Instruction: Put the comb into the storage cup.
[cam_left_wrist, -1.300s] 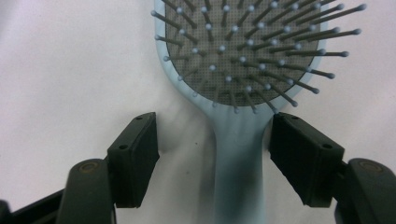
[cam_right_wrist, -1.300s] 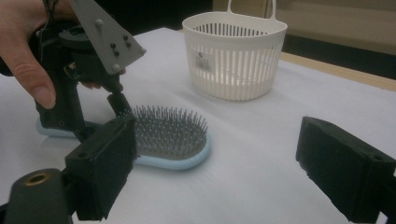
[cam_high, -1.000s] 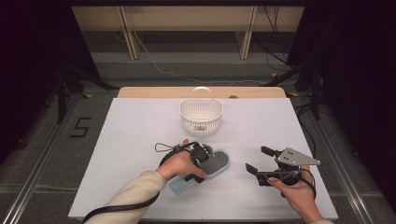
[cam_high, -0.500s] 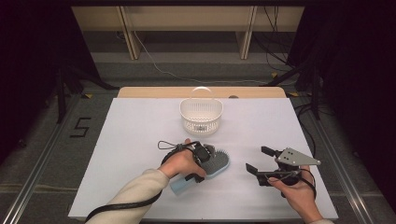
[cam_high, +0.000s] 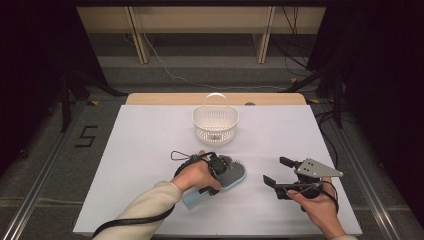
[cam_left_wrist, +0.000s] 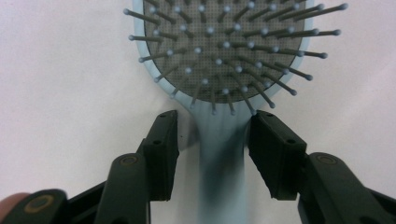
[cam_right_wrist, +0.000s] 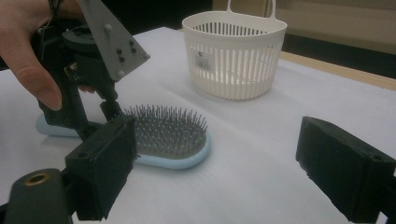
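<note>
One pale-blue plastic hairbrush (cam_left_wrist: 219, 154), pins ball-tipped, lies centre frame; left gripper (cam_left_wrist: 212, 140) closing astride its handle, not yet pinching. One slotted white basket (cam_high: 215, 125) above. Right gripper (cam_high: 280, 171) released.

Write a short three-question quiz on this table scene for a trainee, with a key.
1. True or false: the hairbrush lies inside the basket.
2. Which part of the hairbrush sits between the jaws of the left gripper? A) the bristle head B) the neck of the handle C) nothing
3. Fill in: the right gripper is ____, with nothing between its jaws.

Key:
1. False: it lies bristles up on the table, nearer the person than the basket.
2. B: the jaws straddle it and have just been closing, with a gap left on each side.
3. open
</note>
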